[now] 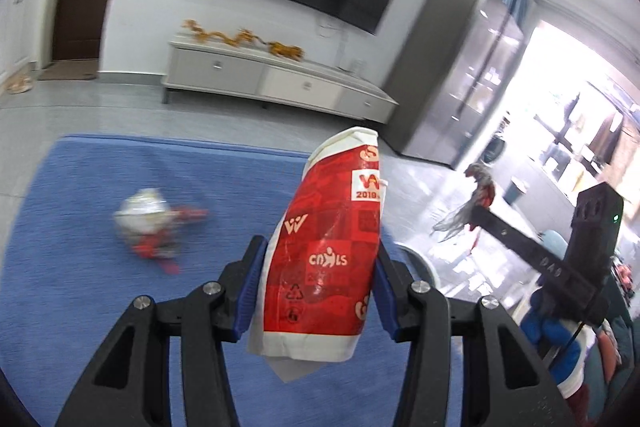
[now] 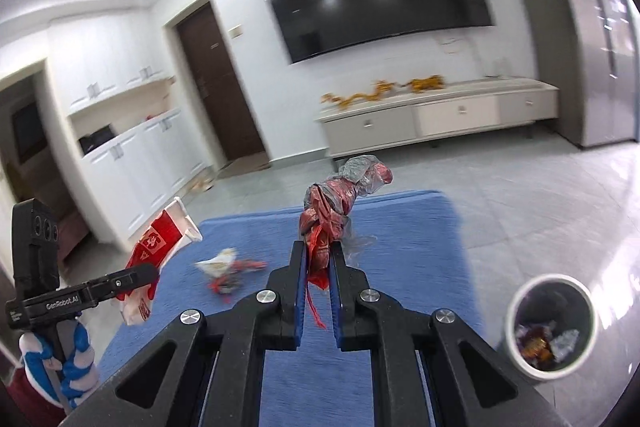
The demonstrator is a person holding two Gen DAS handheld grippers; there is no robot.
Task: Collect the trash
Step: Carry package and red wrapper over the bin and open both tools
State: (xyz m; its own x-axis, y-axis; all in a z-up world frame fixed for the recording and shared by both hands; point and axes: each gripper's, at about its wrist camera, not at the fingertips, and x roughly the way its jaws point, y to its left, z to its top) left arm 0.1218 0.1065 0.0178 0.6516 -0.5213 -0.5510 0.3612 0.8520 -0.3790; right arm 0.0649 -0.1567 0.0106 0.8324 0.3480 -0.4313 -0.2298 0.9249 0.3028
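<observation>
Trash: left gripper [image 1: 318,291] pinches red "cnxls" carton [image 1: 328,247] (also "2019"), right gripper [image 2: 319,259] squeezes red/clear wrapper [image 2: 336,203].

Bright ceiling lights, window [image 1: 560,99] glare, motion blur, fisheye edge distortion.

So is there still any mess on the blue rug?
Yes. One crumpled wrapper with red bits still lies loose on the rug, not in the bin. The left gripper holds a squashed red cup, and the right gripper pinches scrunched red plastic.
</observation>
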